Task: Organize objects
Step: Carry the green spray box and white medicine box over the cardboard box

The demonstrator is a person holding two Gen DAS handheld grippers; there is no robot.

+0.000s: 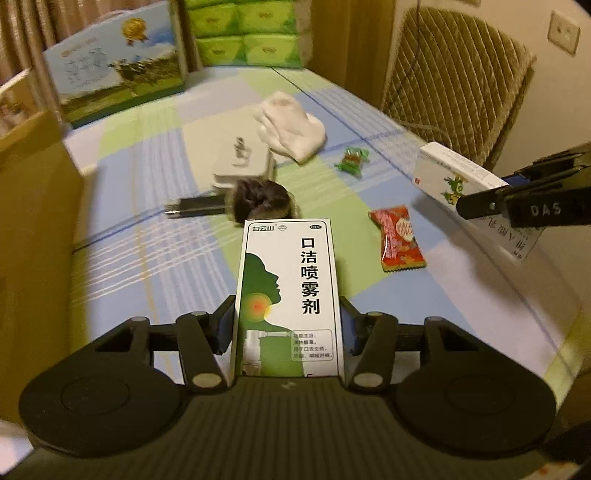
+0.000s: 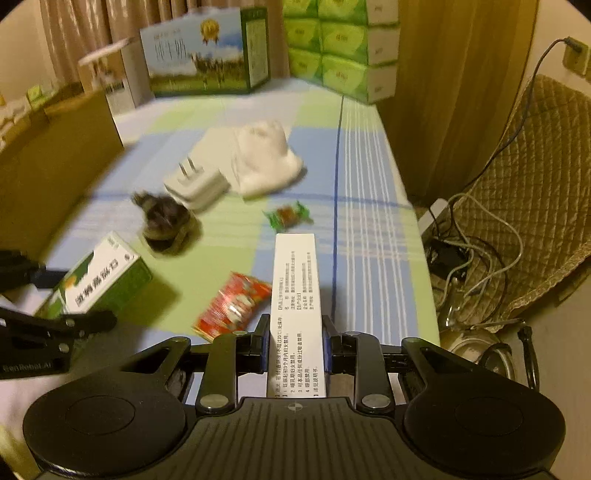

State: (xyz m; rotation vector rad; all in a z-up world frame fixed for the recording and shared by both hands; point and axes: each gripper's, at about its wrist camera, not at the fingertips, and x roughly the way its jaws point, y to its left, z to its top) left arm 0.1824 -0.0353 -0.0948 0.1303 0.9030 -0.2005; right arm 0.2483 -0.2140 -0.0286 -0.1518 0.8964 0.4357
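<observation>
A table under a checked cloth of blue, green and white fills the left wrist view, with curtains behind and a quilted chair at about 1 o'clock. At 11 o'clock a cow-printed milk carton stands upright and closed; at 12 o'clock sit stacked green tissue packs. A brown cardboard box rises along the 9 o'clock edge, its inside hidden from here. The left gripper has its jaws pressed on both sides of a green-and-white spray box, which stands upright above the cloth. Beyond it lie a dark hair scrunchie, a white charger plug, a white folded cloth, a green candy and, at 2 o'clock, a red snack packet. At 3 o'clock the right gripper carries a white medicine box clear of the table.

In the right wrist view the same cloth runs toward the milk carton at 11 o'clock and the tissue packs at 12 o'clock; the cardboard box stands at 9 o'clock, contents unseen. The right gripper is clamped tight on the narrow medicine box, printed side up. At 8 o'clock the left gripper holds the spray box. The snack packet lies just left of the medicine box, the green candy just beyond its far end, with the scrunchie, plug and folded cloth further out. Cables tangle by the chair at 3 o'clock.
</observation>
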